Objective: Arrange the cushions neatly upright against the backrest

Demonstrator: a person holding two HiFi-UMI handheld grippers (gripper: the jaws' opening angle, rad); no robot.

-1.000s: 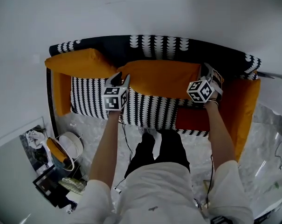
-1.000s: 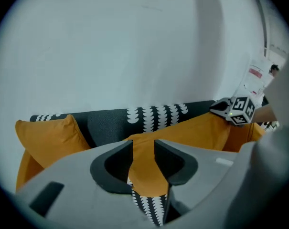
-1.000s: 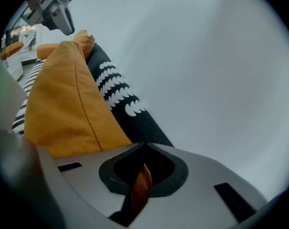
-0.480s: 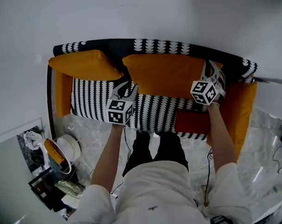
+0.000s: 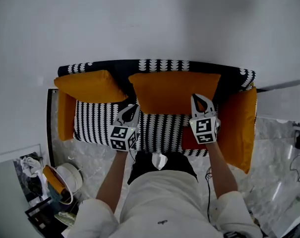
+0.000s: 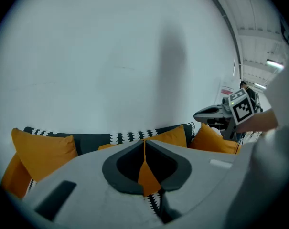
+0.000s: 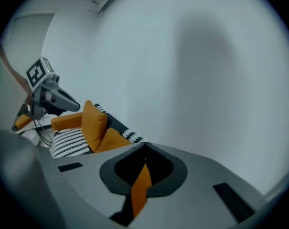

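Fingers point(image 6: 197, 171) of left gripper point(image 6: 144, 141), just closed, and right gripper point(image 7: 144, 144) face cushion point(image 5: 174, 90).

White wall point(image 5: 150, 19) behind; marbled floor point(image 5: 90, 155) below, with round white bin point(image 5: 73, 172) at lower left, black cable point(image 5: 208, 182) trailing at right.
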